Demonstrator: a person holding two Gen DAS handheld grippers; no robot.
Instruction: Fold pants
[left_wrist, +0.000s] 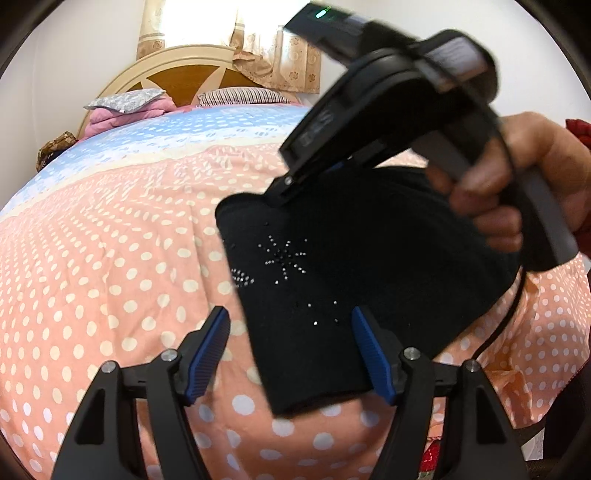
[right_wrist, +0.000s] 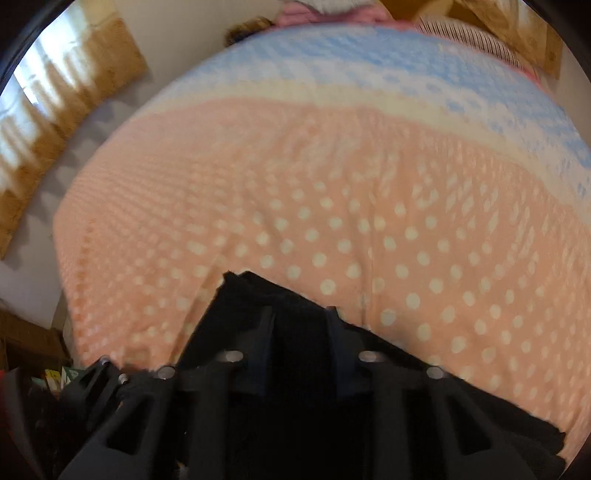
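- The landmark was the black pants (left_wrist: 332, 258), a folded dark bundle lying on the peach polka-dot bedspread (left_wrist: 110, 258) toward the right side of the bed in the left wrist view.
- Far left of the pants and toward the head of the bed, a brown bundle (left_wrist: 55, 146) sat at the edge of the bed, with a grey patterned pillow (left_wrist: 123, 99) on pink bedding just beside it.
- Beyond the pants, a wooden headboard (left_wrist: 177, 74) rose against the wall, with a floral curtain (left_wrist: 280, 51) hanging behind it.
- The left gripper (left_wrist: 291, 354) hovered over the near end of the pants with its blue-padded fingers (left_wrist: 208, 354) spread wide; one finger stood left of the cloth over the bedspread, the other over the cloth itself, and neither pinched anything.
- Small rhinestone studs (left_wrist: 284, 258) formed a starburst on the pants' upper face, between the two grippers.
- The right gripper (left_wrist: 280, 192) pressed on the far upper edge of the pants, with its fingers drawn together on the fabric.
- The person's right hand (left_wrist: 517, 192) wrapped the handle at the right of the pants, and a black cable (left_wrist: 509, 314) trailed down past the cloth.
- In the blurred right wrist view, the right gripper (right_wrist: 301, 317) had black fabric (right_wrist: 301, 350) filling the narrow gap between its fingers, and the bedspread (right_wrist: 332, 184) stretched away beyond it.
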